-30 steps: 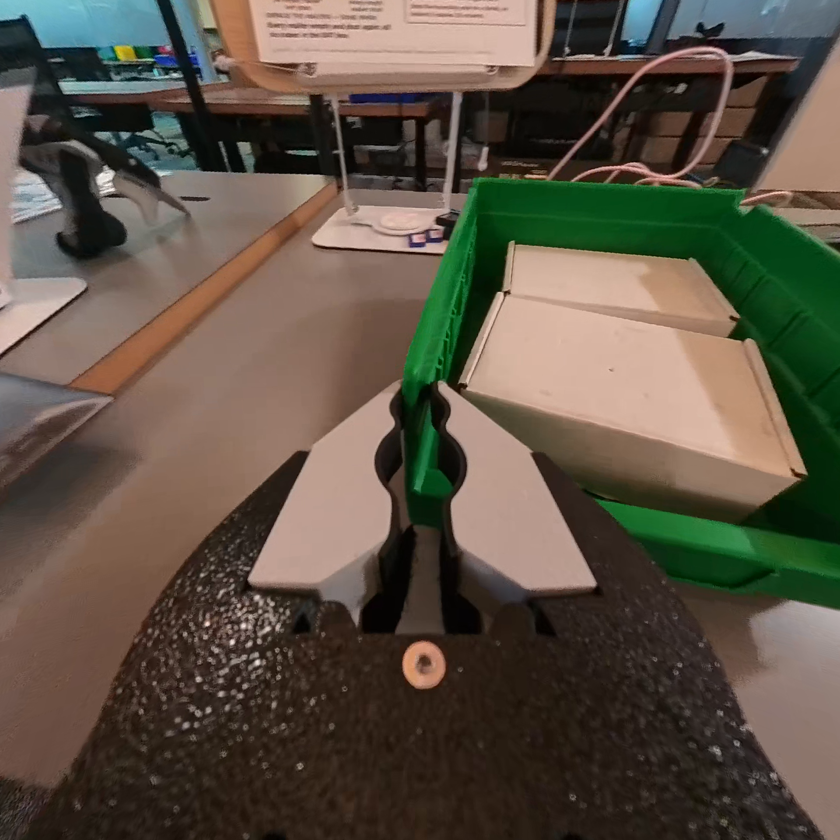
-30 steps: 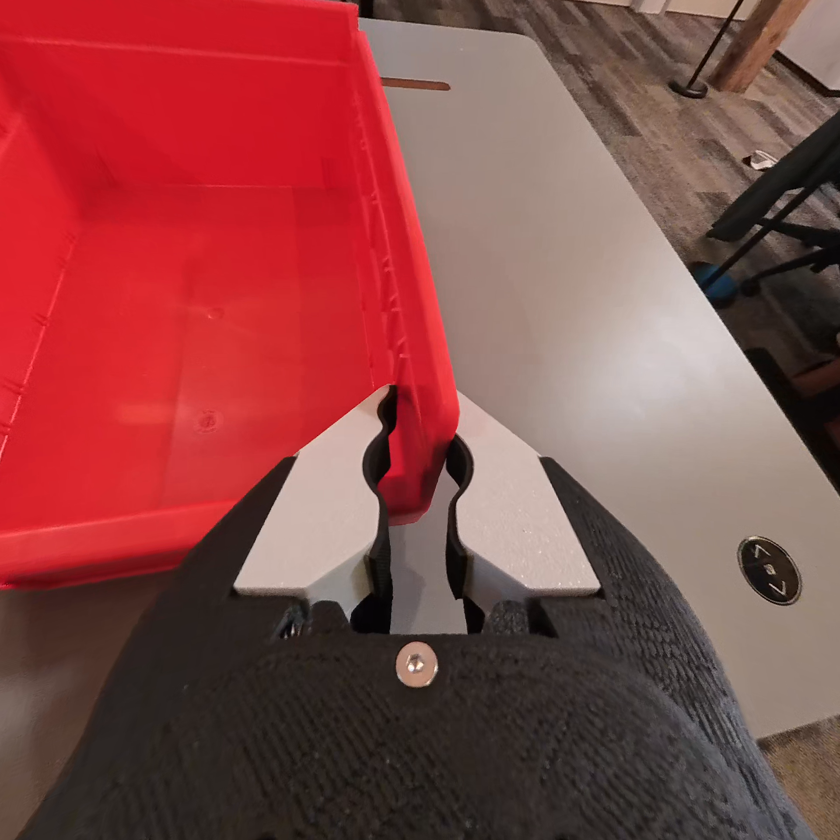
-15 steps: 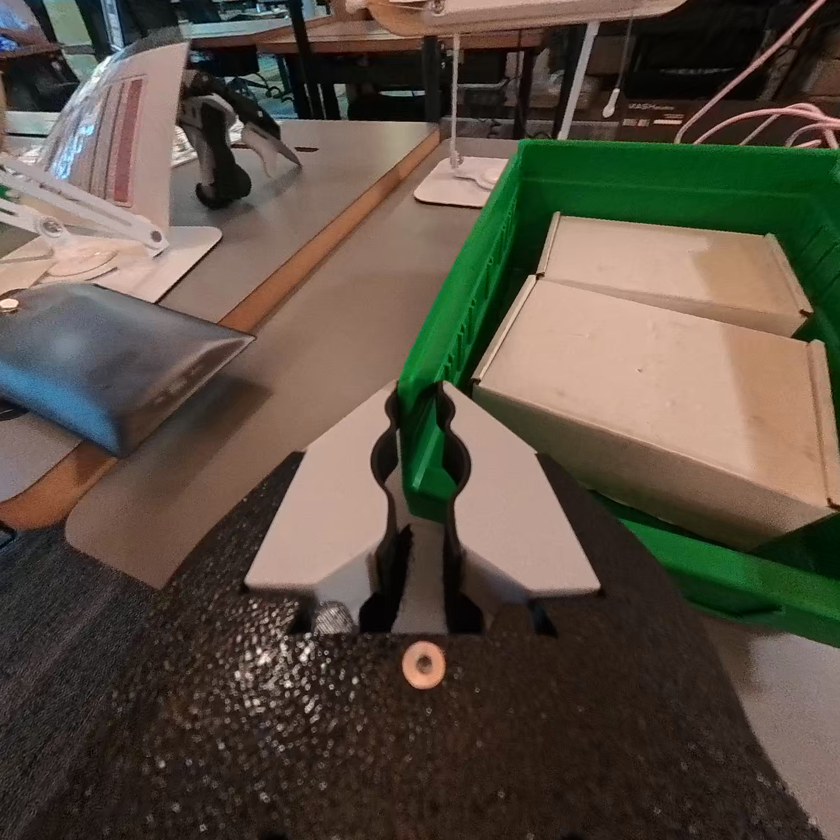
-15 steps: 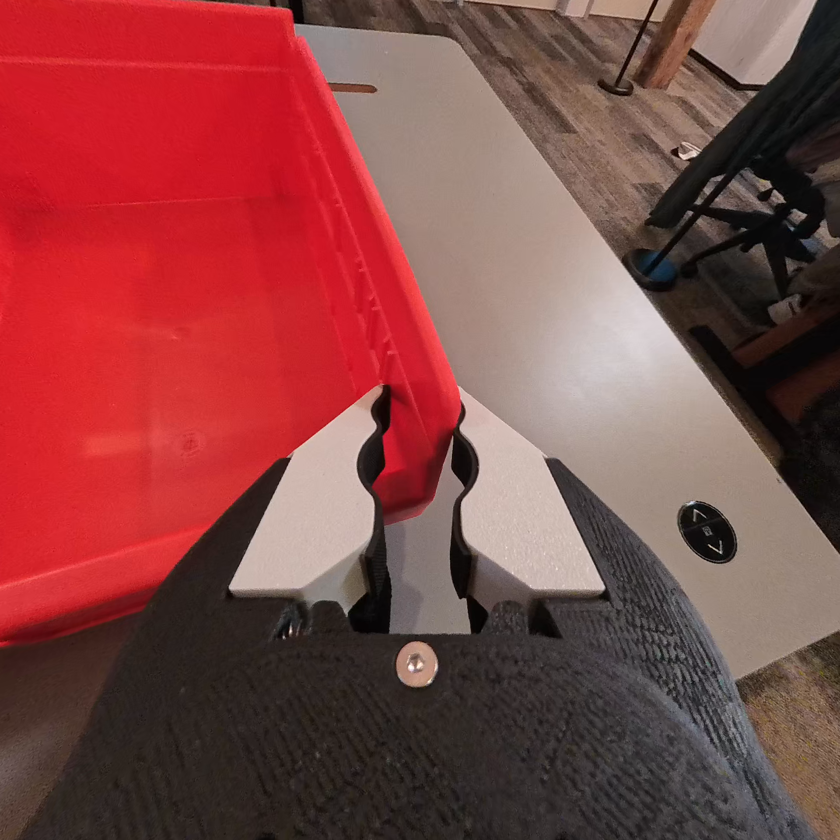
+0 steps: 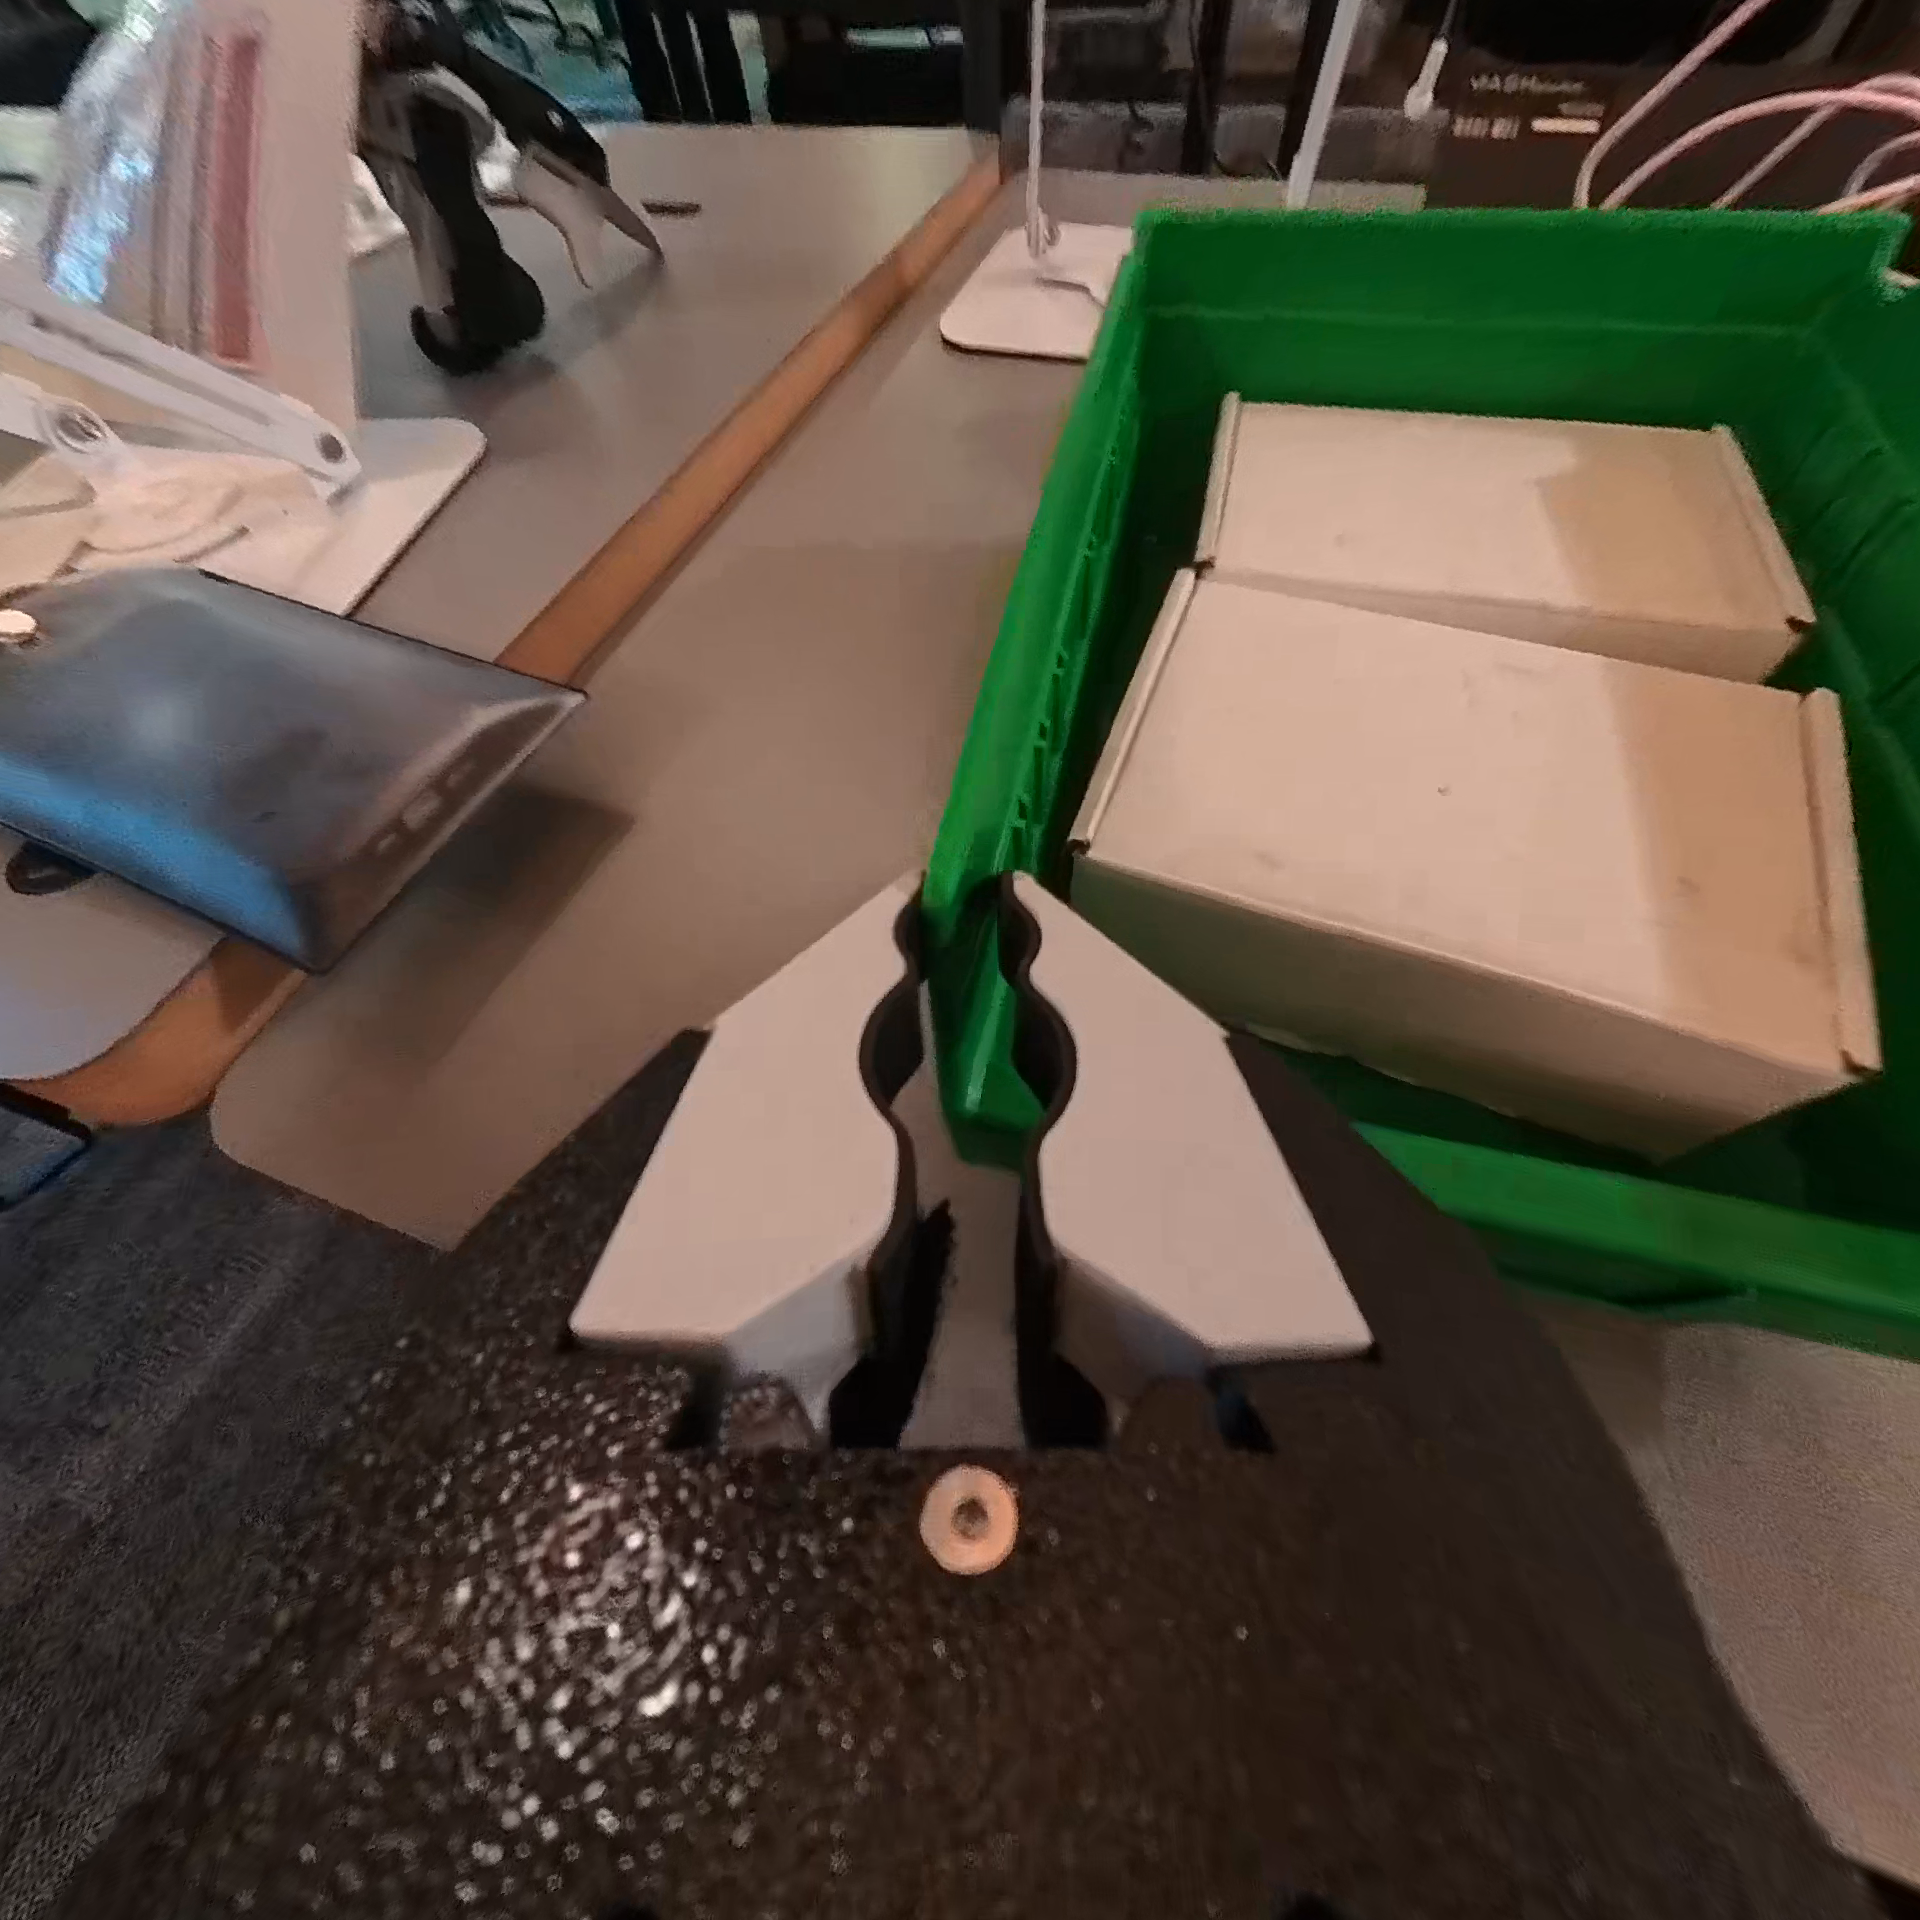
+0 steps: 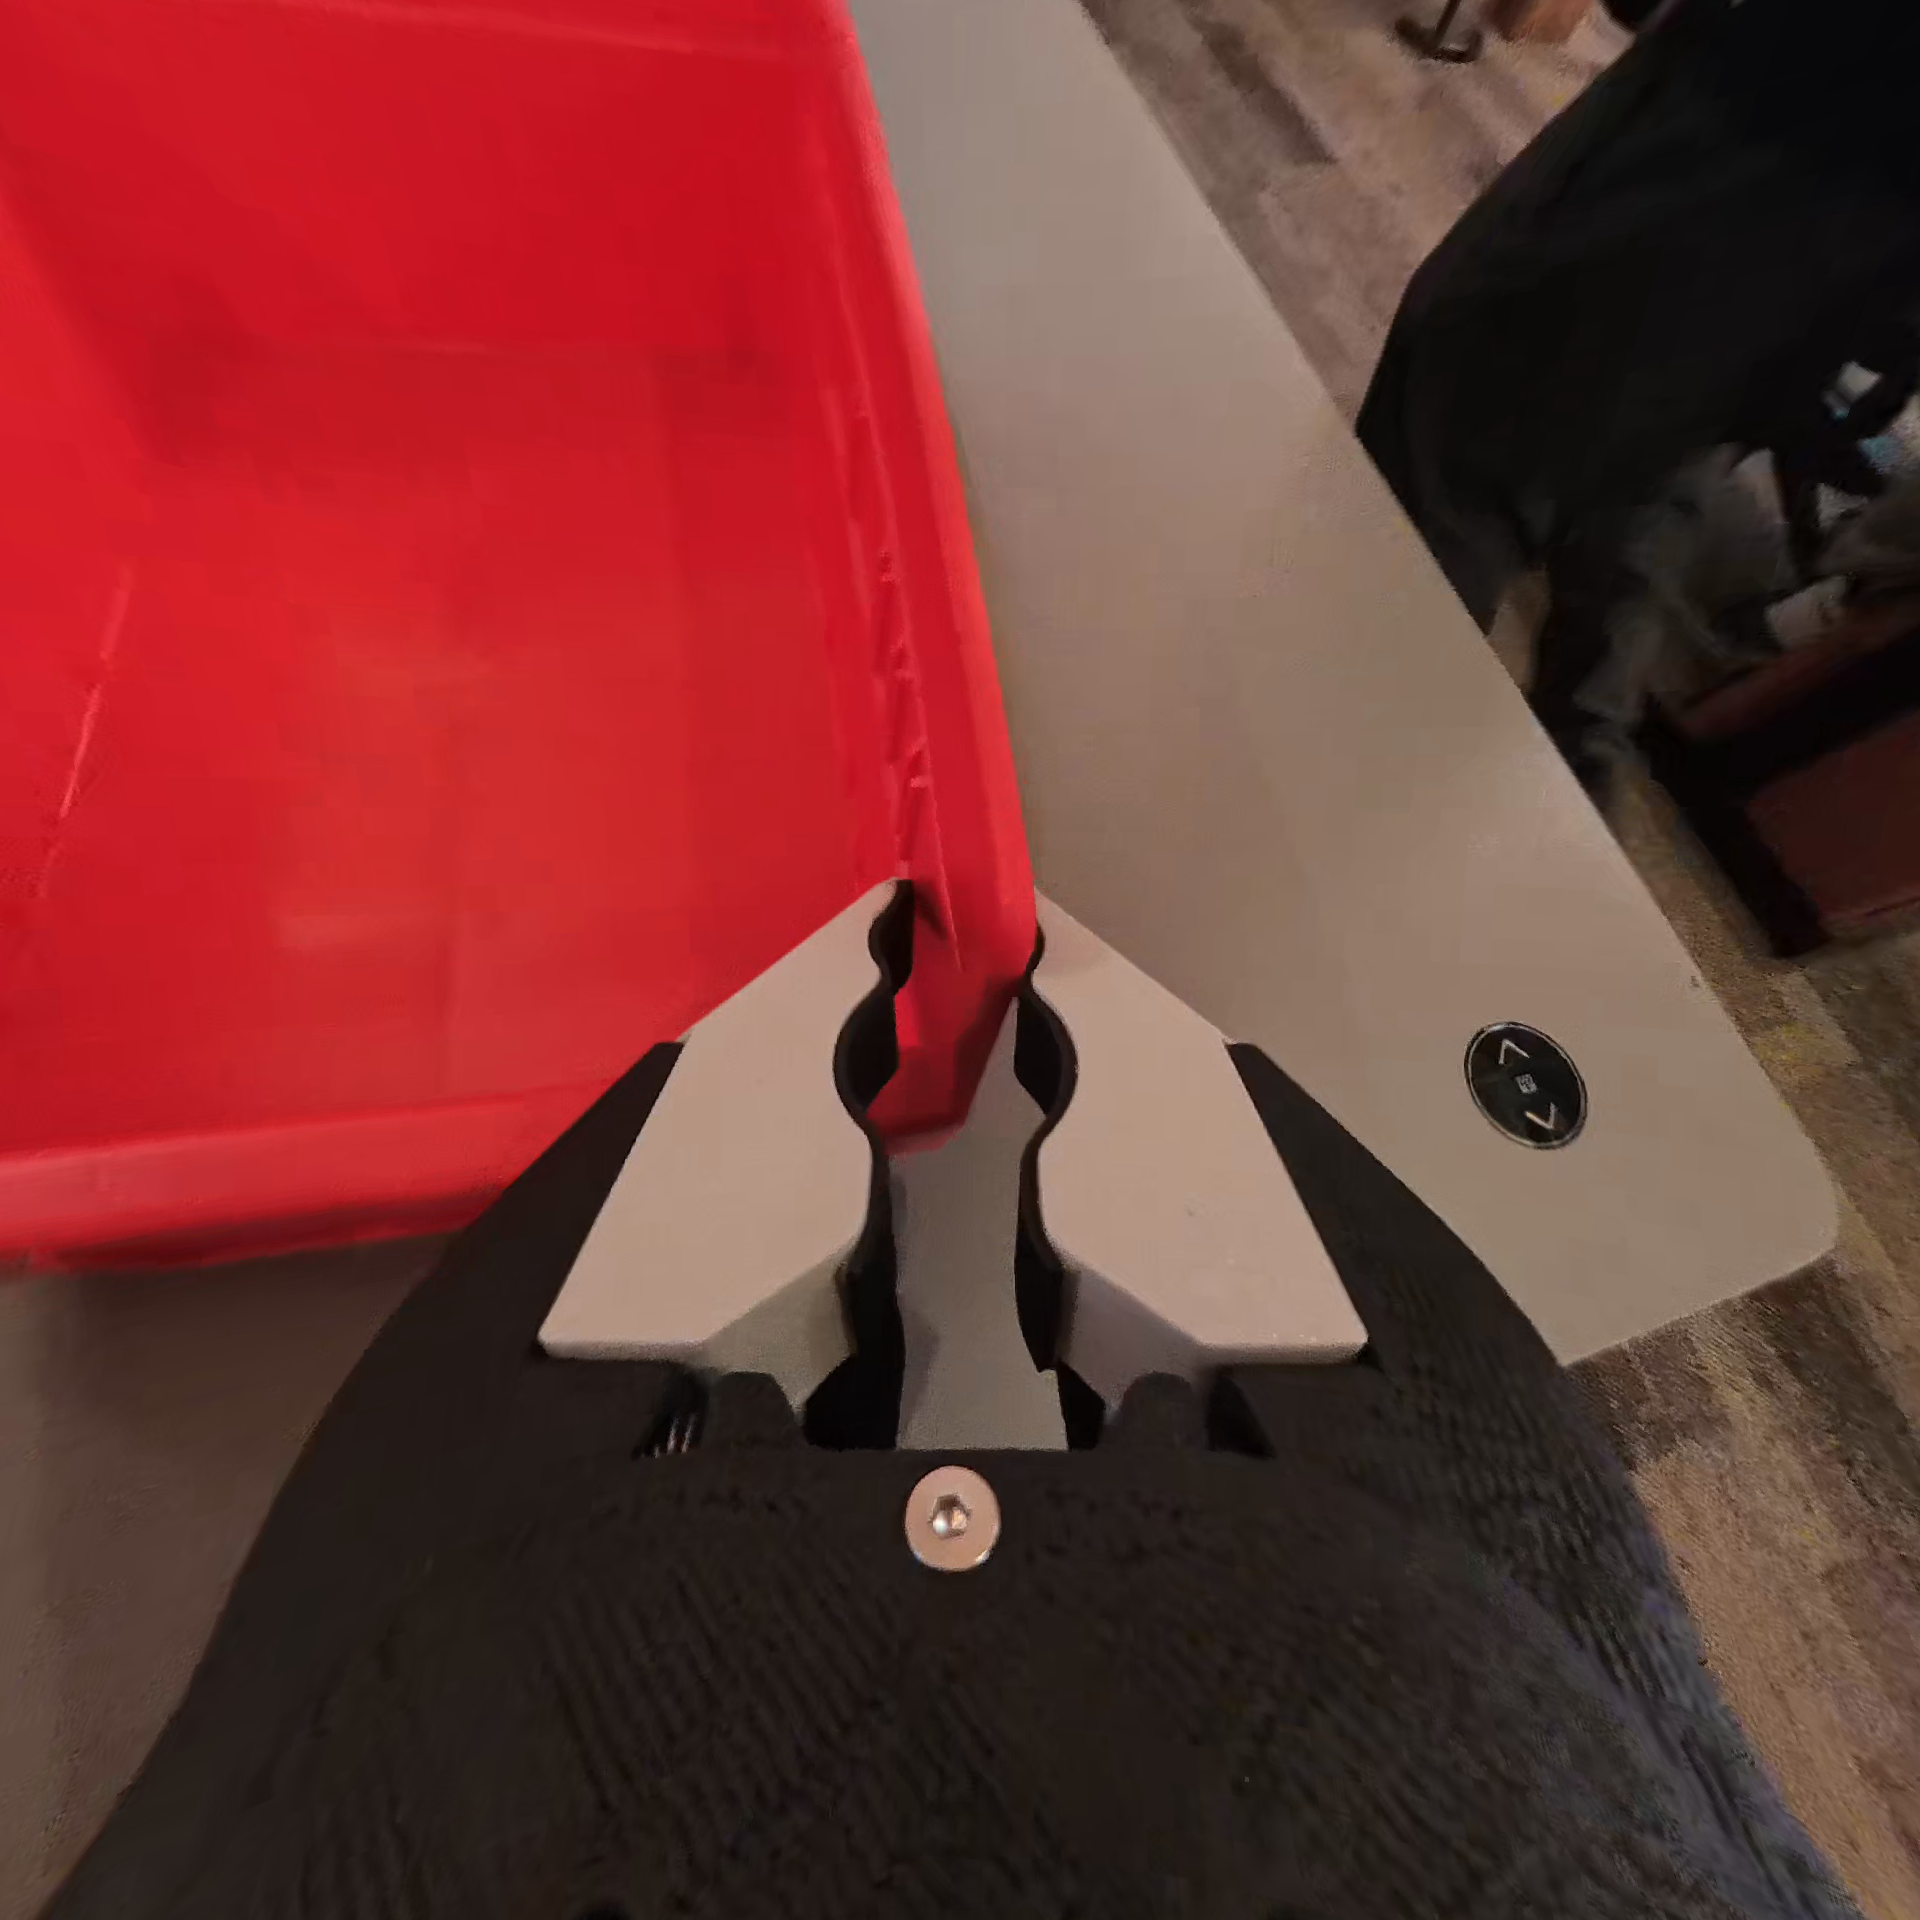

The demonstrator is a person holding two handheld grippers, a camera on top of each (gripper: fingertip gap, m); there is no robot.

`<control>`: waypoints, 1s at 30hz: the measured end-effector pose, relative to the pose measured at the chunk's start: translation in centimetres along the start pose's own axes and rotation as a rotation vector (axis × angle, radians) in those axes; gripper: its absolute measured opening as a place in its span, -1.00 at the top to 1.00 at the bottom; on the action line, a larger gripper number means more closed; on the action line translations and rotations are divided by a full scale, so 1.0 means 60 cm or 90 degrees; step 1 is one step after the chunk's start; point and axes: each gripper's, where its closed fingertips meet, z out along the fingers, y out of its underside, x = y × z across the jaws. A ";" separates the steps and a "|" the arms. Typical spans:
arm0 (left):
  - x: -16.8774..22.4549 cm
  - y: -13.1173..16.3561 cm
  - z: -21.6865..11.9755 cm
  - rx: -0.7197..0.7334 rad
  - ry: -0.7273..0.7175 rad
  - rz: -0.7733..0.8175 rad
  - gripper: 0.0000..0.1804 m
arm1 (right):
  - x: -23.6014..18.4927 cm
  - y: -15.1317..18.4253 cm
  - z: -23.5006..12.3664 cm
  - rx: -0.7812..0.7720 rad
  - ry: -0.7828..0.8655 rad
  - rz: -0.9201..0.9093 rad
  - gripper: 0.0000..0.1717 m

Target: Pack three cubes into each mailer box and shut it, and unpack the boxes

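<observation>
**Two bins held by their corner walls: risks of slip and spill**

Left gripper clamps the near-left corner wall of the green bin, which carries two closed mailer boxes; right gripper clamps the near-right corner wall of the red bin, no cubes visible; such narrow corner holds may let a bin pivot or slip; tilting could slide the boxes about.

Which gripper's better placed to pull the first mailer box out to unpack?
Left, probably. The left gripper is clamped on the green bin wall, right beside the nearer closed mailer box. The right gripper grips the red bin, which shows no boxes.
</observation>
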 end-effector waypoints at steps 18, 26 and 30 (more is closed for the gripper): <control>0.042 -0.176 -0.151 0.416 0.003 -0.004 -0.11 | -0.374 -0.186 -0.328 0.684 -0.483 -0.163 0.52; 0.179 -0.197 -0.151 0.453 0.355 -0.054 -0.43 | -0.535 -0.097 -0.287 0.770 -0.565 -0.254 0.37; 0.196 -0.229 -0.120 0.431 0.324 0.103 -0.41 | -0.511 -0.113 -0.296 0.842 -0.419 -0.272 0.52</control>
